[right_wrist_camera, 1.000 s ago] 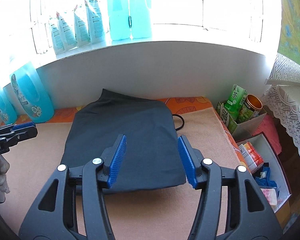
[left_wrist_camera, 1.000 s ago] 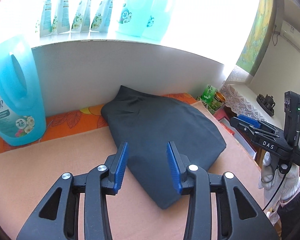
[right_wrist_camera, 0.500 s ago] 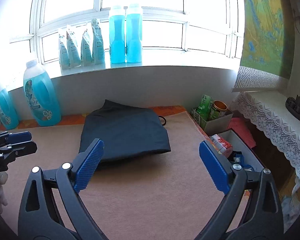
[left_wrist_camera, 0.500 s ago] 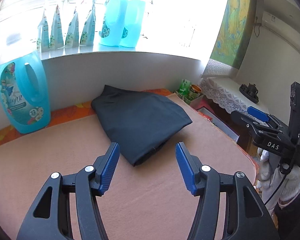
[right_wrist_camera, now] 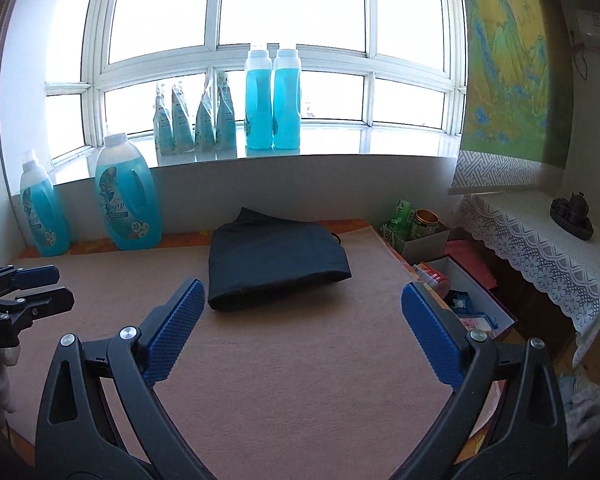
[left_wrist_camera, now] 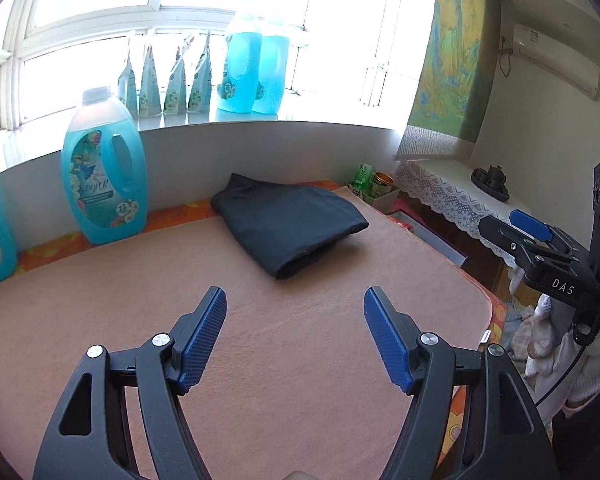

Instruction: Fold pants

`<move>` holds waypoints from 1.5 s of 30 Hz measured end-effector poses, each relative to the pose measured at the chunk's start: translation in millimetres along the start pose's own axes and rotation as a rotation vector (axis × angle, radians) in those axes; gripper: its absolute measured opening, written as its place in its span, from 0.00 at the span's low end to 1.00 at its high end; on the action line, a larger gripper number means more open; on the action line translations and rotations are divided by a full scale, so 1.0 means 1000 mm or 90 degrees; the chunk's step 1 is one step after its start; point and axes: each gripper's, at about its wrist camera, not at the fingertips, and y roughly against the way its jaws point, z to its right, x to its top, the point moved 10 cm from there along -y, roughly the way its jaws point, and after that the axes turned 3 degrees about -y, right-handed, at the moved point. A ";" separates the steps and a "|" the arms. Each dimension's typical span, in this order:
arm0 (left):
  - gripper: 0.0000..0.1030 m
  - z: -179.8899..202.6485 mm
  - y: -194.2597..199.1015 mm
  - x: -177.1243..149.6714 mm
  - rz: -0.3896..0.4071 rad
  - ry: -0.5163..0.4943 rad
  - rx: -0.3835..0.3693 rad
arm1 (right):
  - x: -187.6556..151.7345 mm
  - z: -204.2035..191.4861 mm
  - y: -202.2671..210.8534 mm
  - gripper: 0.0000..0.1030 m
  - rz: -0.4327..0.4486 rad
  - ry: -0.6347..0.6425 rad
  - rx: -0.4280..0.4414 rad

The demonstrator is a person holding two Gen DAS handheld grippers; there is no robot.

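The dark pants (left_wrist_camera: 292,224) lie folded into a compact rectangle at the far side of the tan mat (left_wrist_camera: 260,340), near the wall; they also show in the right wrist view (right_wrist_camera: 276,264). My left gripper (left_wrist_camera: 296,300) is open and empty, held above the mat well short of the pants. My right gripper (right_wrist_camera: 300,292) is wide open and empty, also back from the pants. The right gripper shows at the right edge of the left wrist view (left_wrist_camera: 536,240), and the left gripper at the left edge of the right wrist view (right_wrist_camera: 24,292).
Blue detergent bottles (right_wrist_camera: 128,204) stand at the mat's far left against the wall, more bottles and pouches on the windowsill (right_wrist_camera: 272,104). Open boxes with cans and packets (right_wrist_camera: 452,280) sit right of the mat. A lace-covered side table (right_wrist_camera: 540,240) is further right.
Both grippers have pulled back and up from the folded pants and opened wider. The pants stay still on the mat.
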 end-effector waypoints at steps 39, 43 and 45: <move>0.77 0.001 0.064 -0.075 0.016 0.015 0.054 | -0.065 -0.011 0.064 1.00 0.008 -0.083 -0.045; 0.77 0.001 0.065 -0.076 0.014 0.017 0.056 | -0.067 -0.010 0.066 1.00 0.007 -0.087 -0.044; 0.77 0.001 0.065 -0.077 0.014 0.017 0.057 | -0.068 -0.009 0.065 1.00 0.005 -0.087 -0.044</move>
